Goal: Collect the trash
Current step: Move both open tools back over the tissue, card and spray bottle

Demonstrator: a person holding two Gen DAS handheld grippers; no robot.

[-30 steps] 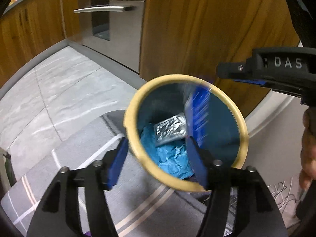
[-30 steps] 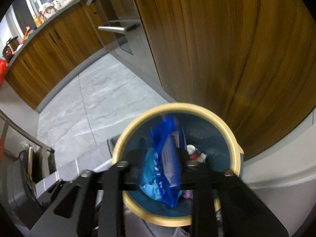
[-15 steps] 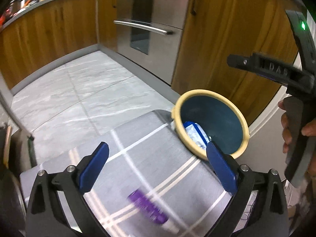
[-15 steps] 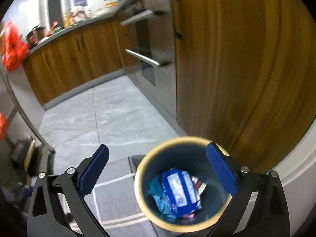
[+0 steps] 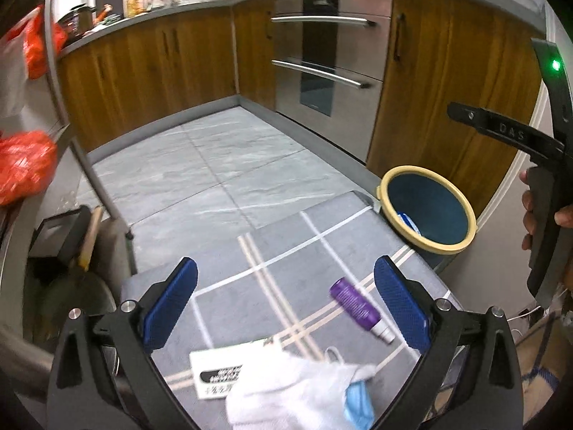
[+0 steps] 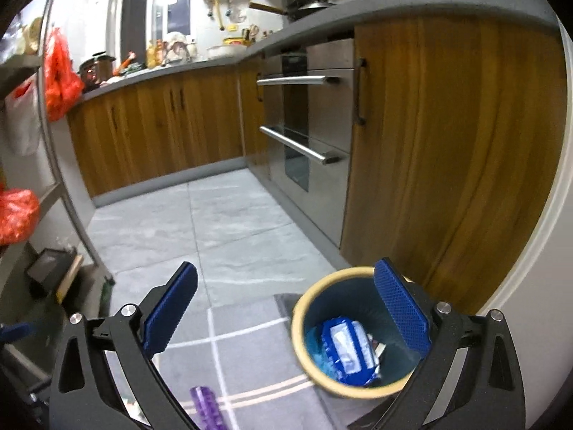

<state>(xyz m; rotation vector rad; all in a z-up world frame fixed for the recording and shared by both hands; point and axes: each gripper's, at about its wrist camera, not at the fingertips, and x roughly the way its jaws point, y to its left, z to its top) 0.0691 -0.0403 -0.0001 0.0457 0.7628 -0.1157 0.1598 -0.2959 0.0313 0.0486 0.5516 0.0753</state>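
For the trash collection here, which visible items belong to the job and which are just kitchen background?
Job items:
- bin, blue wrapper inside
- purple bottle on the mat
- white card
- crumpled white tissue
- blue face mask

Just lying about:
- orange bags
- oven
- countertop clutter

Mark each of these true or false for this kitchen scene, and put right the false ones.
1. The blue wrapper lies inside the bin. True.
2. The left hand-held gripper holds the purple bottle. False: it is open and empty; the bottle lies on the grey rug.
3. The right hand-held gripper is open with nothing between its pads. True.
4. The bin has a red rim. False: the rim is cream, the inside dark blue.
5. A white cloth lies on the rug near the left hand-held gripper. True.
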